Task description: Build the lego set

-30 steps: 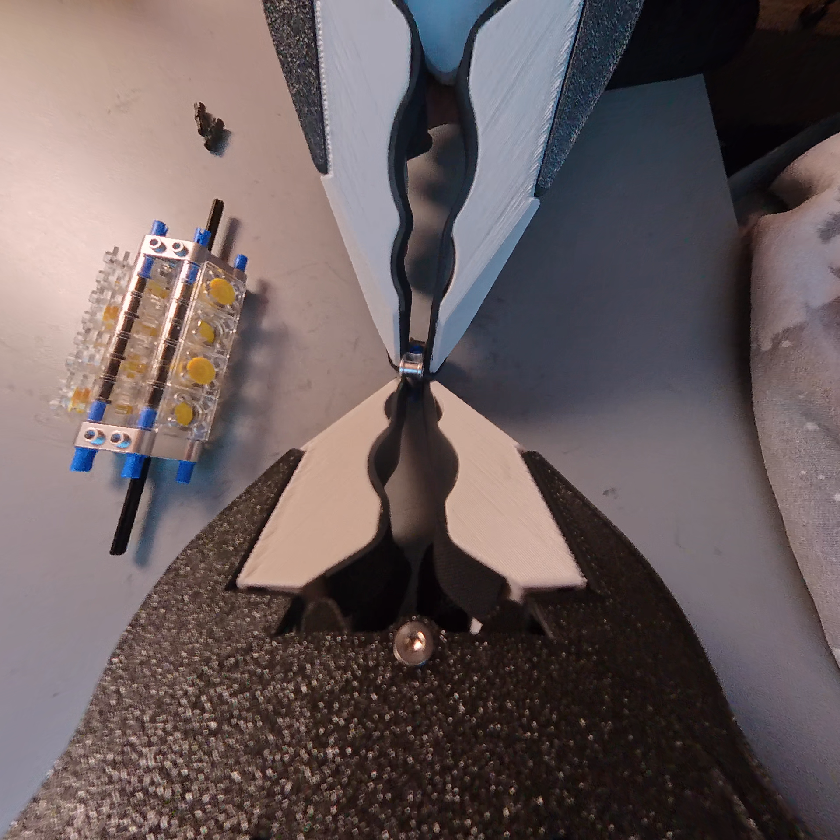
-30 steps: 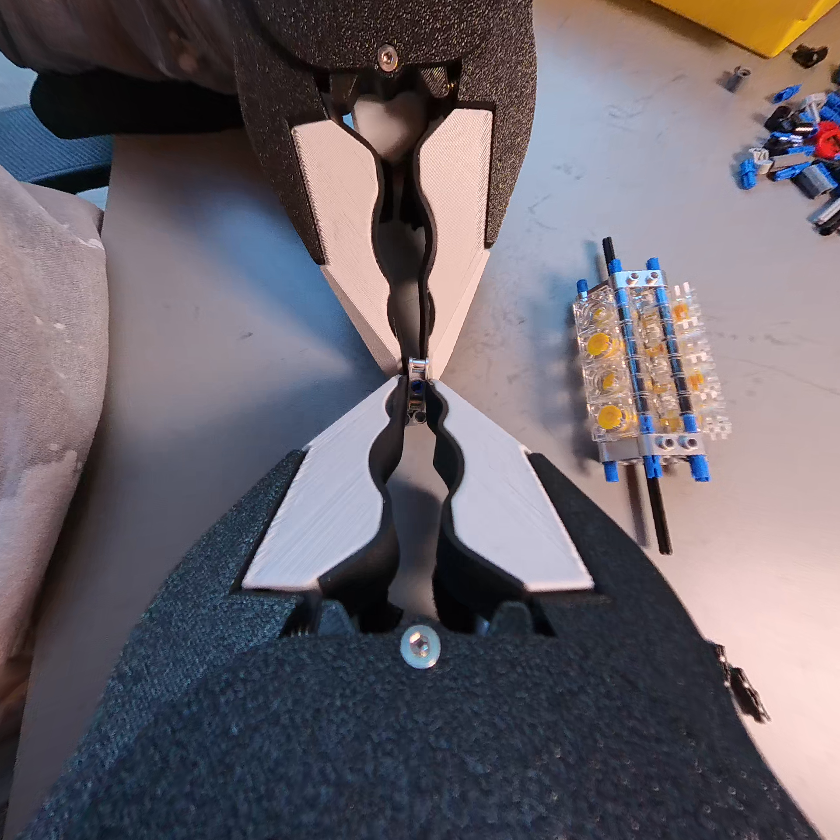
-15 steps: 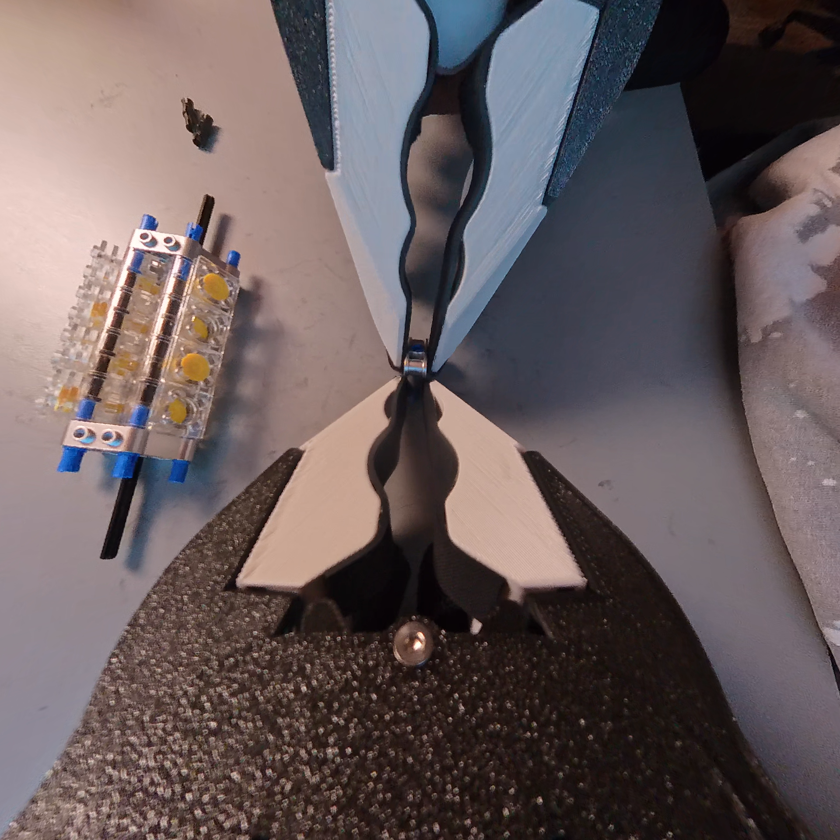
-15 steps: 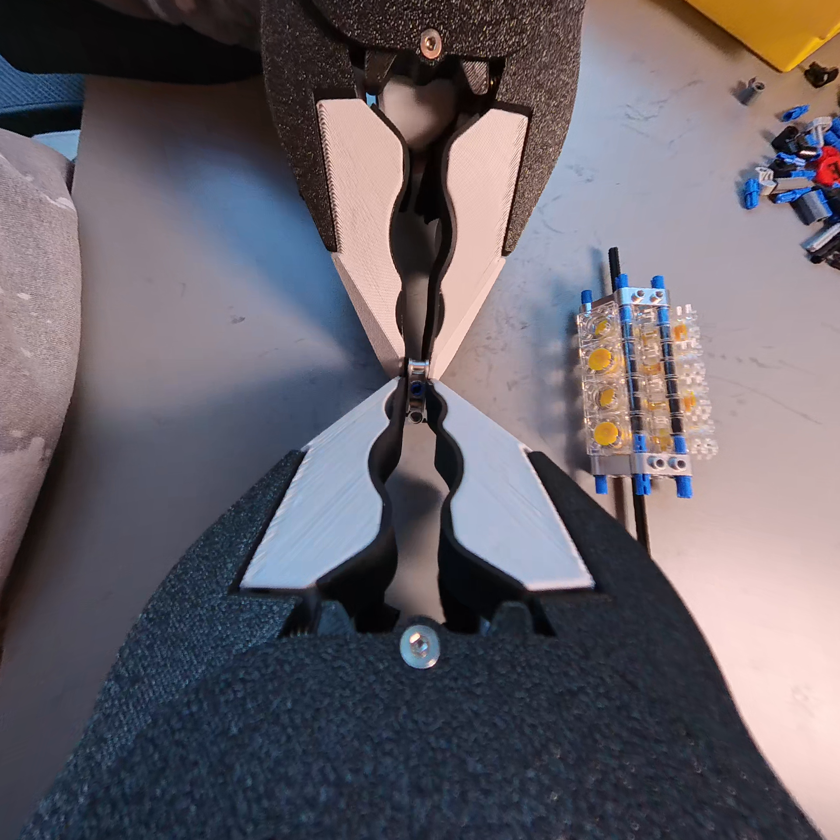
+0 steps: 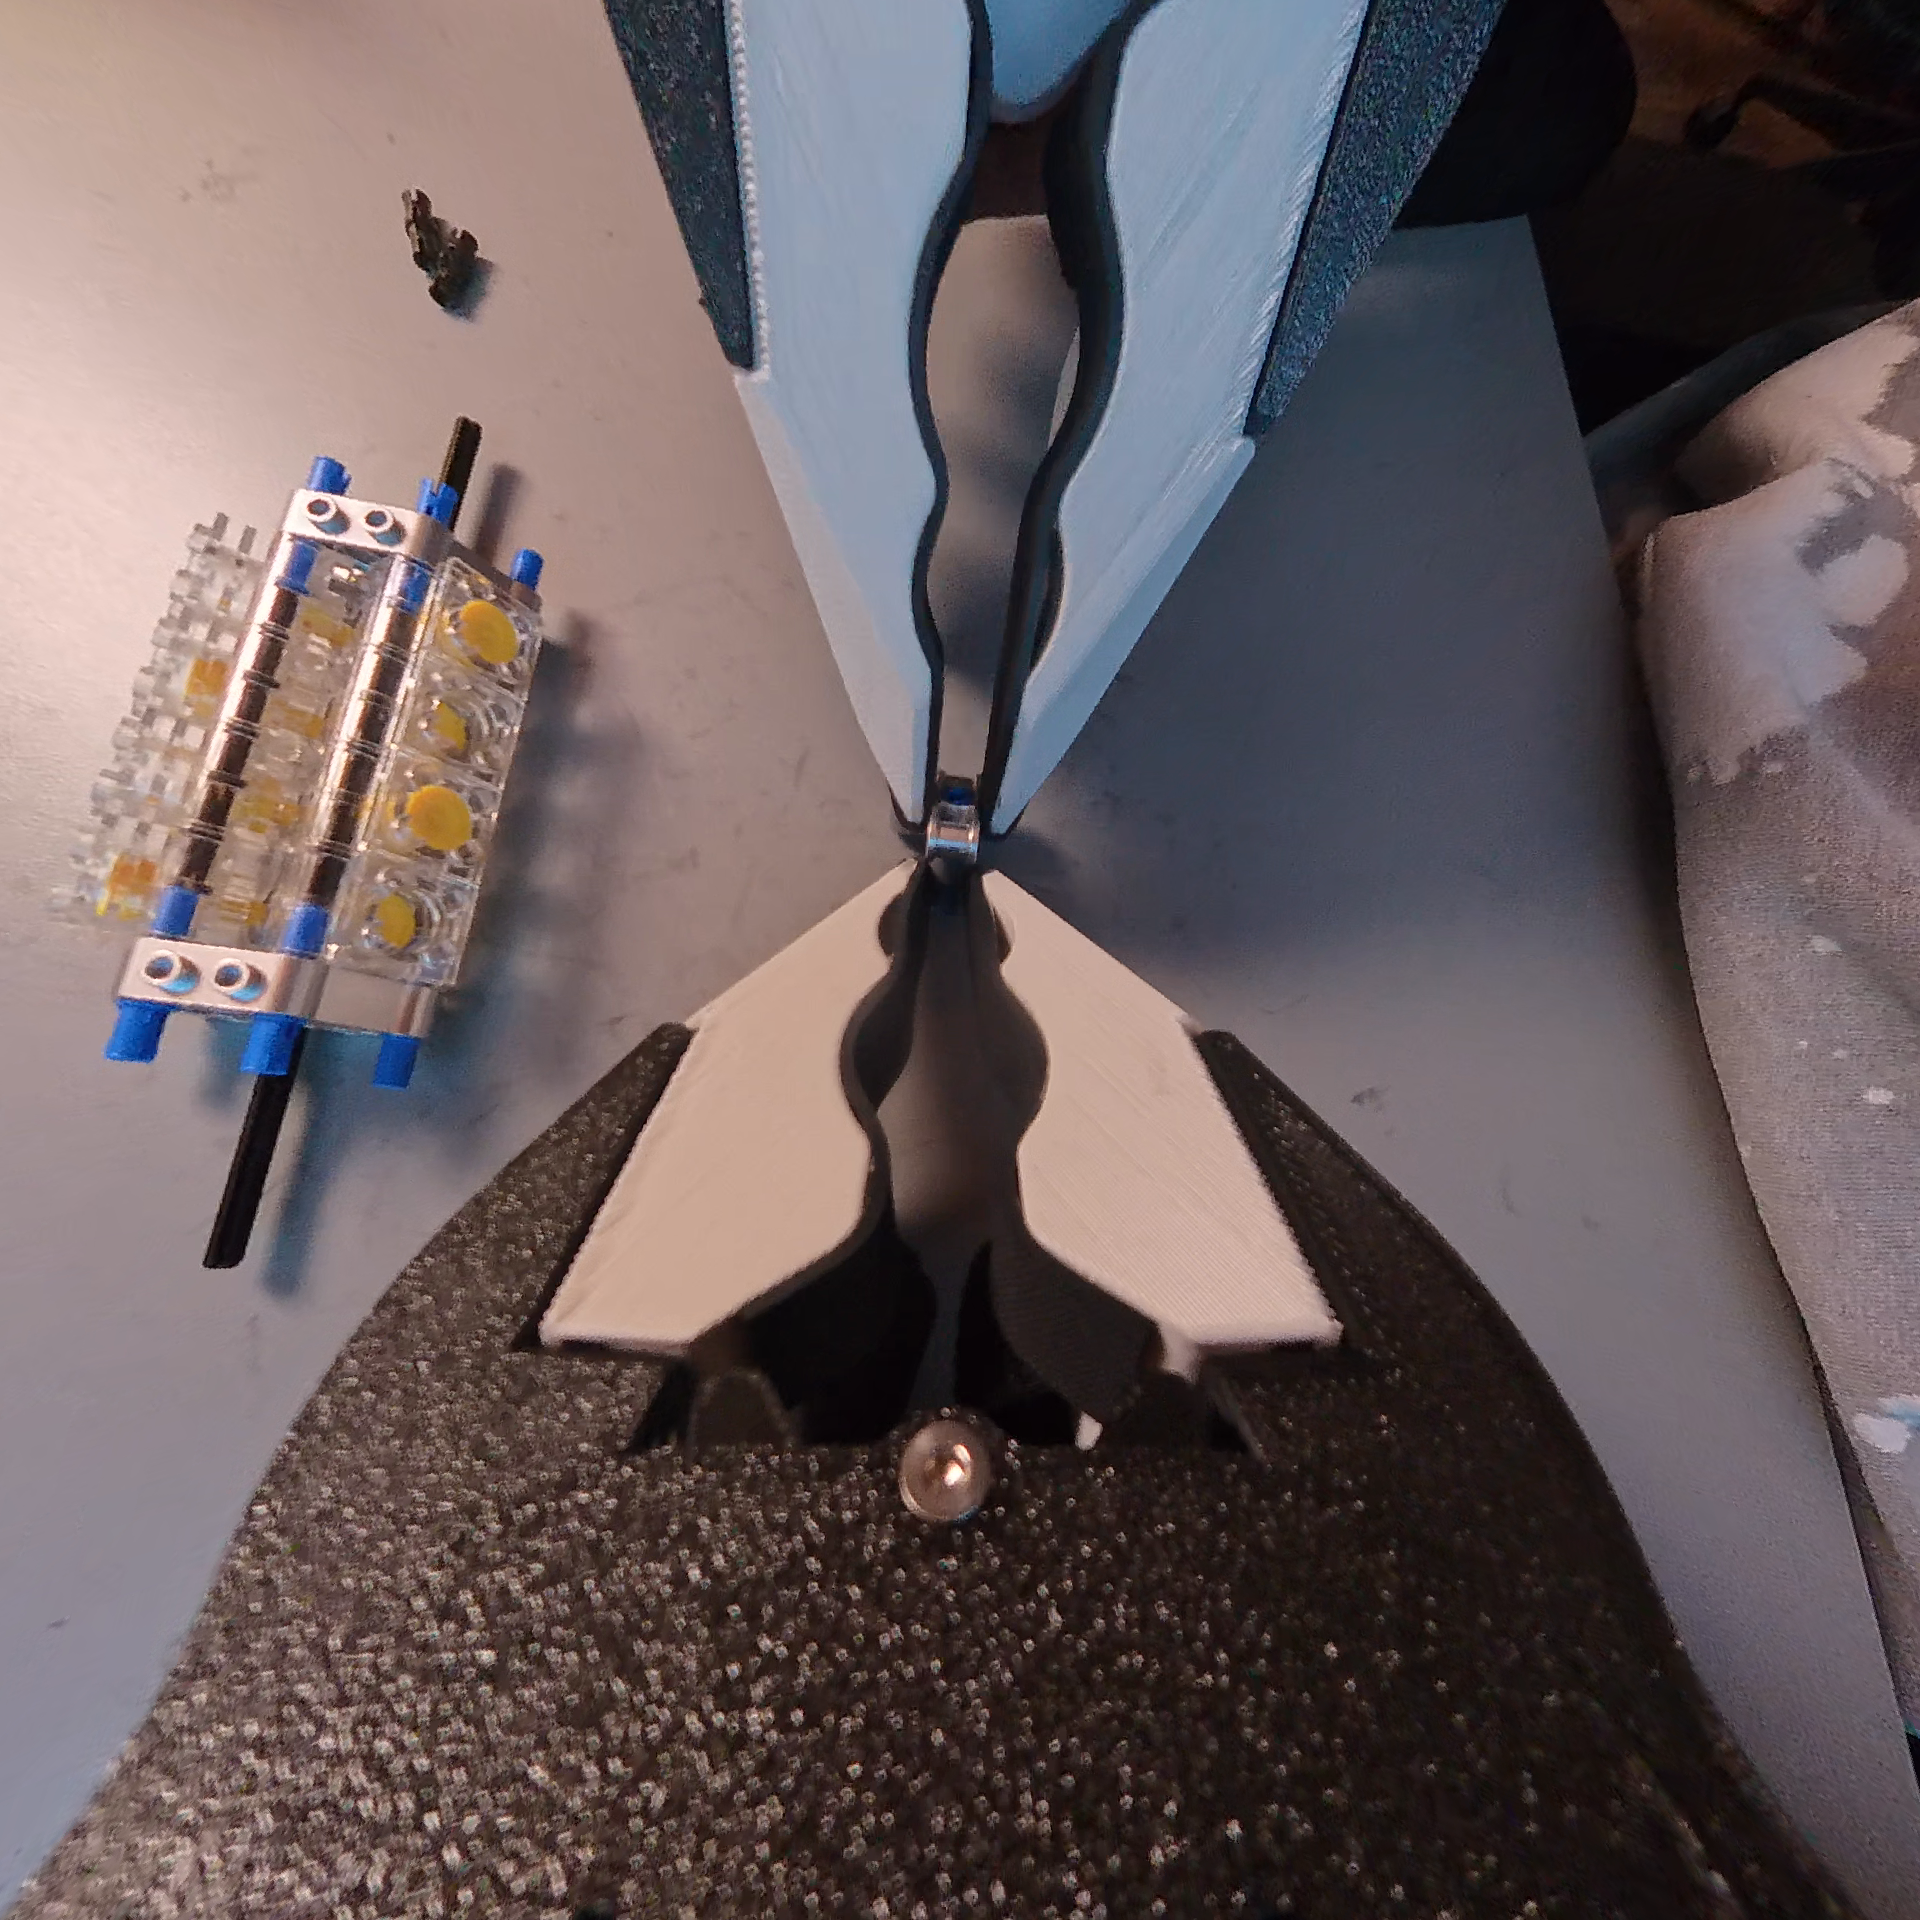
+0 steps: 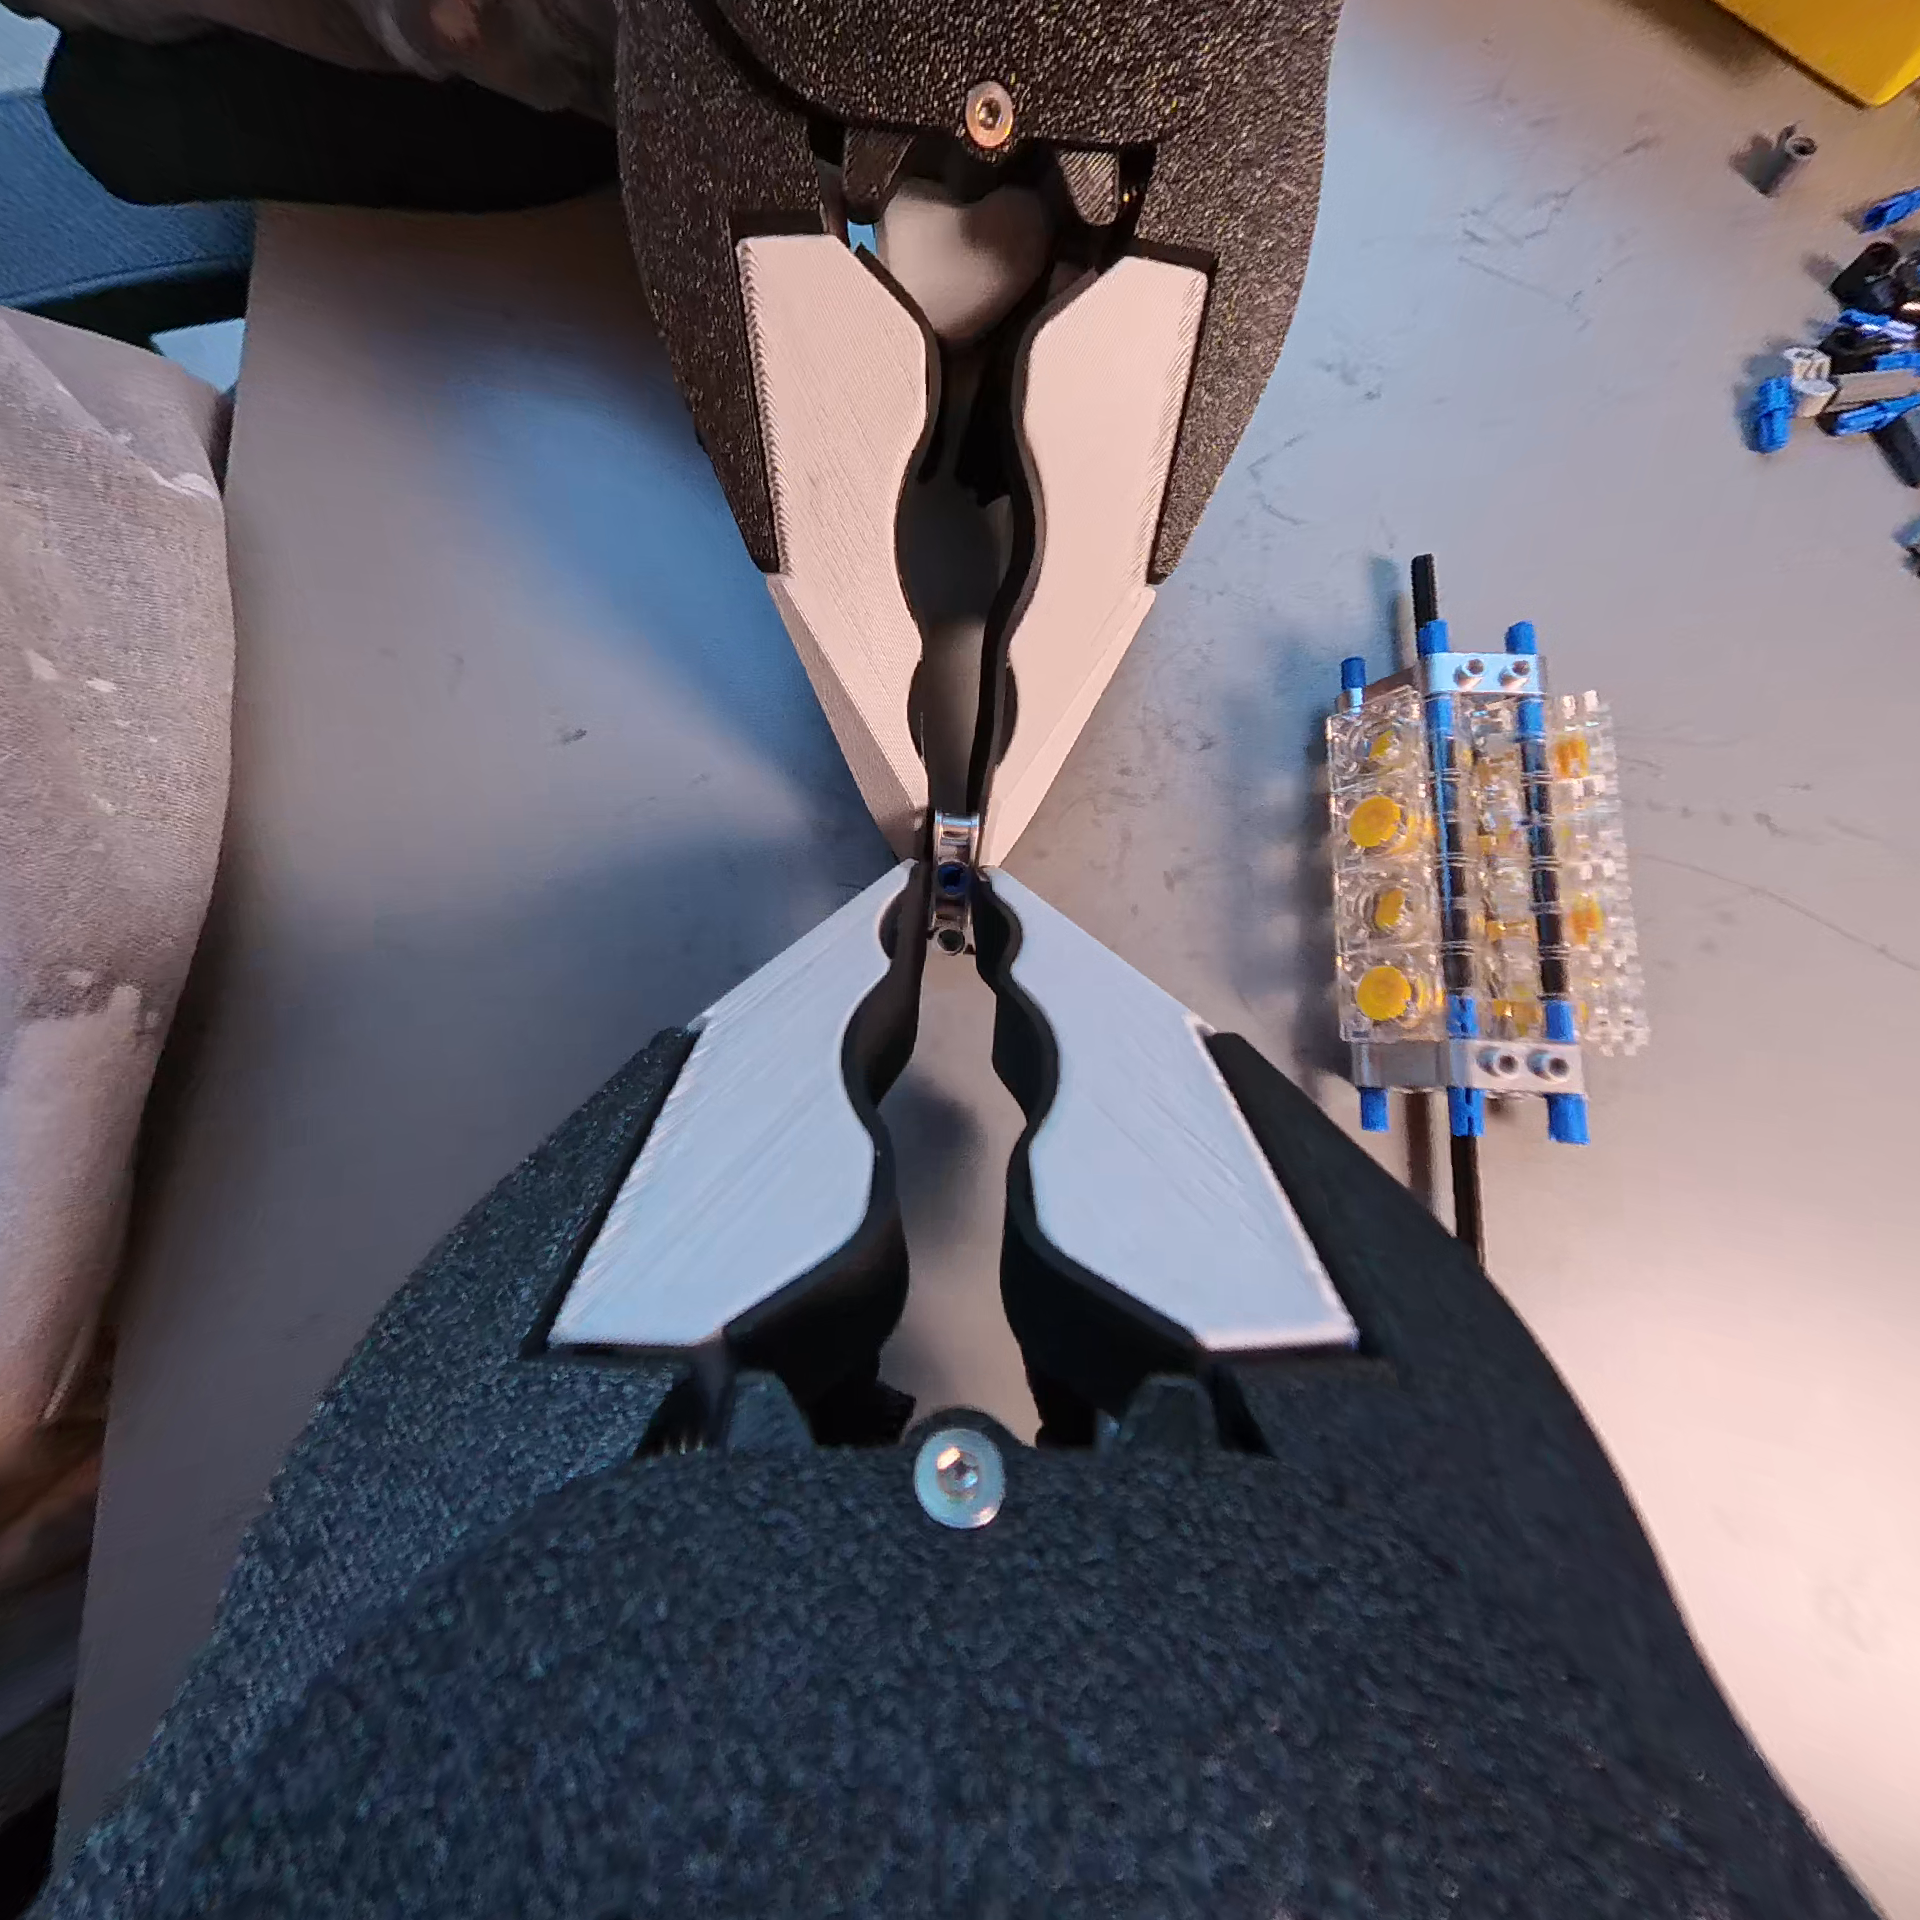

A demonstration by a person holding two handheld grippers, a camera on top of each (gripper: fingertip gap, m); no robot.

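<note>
While both grippers meet tip to tip above the grey table (image 5: pixel 1351 727), they pinch one small grey connector (image 5: pixel 953 831) between them: the left gripper (image 5: pixel 951 883) is closed on its near end, and the right gripper (image 6: pixel 951 914) clamps the other end, where a blue pin shows in a hole of the part (image 6: pixel 951 878). The connector hangs clear of the tabletop, between the two sets of white fingers. On the table to one side lies a clear brick block (image 5: pixel 312 769) with yellow discs inside, grey end beams, blue pins and two black axles; a longer black axle (image 5: pixel 244 1174) sticks out past its end. A small dark piece (image 5: pixel 442 249) sits well beyond the block. At the far edge of the right wrist view, a yellow bin (image 6: pixel 1839 42) shows only a corner, its contents out of sight, and loose blue and black parts (image 6: pixel 1849 364) lie scattered near it on the table. Pale cloth (image 5: pixel 1787 831) lies along the table edge.
</note>
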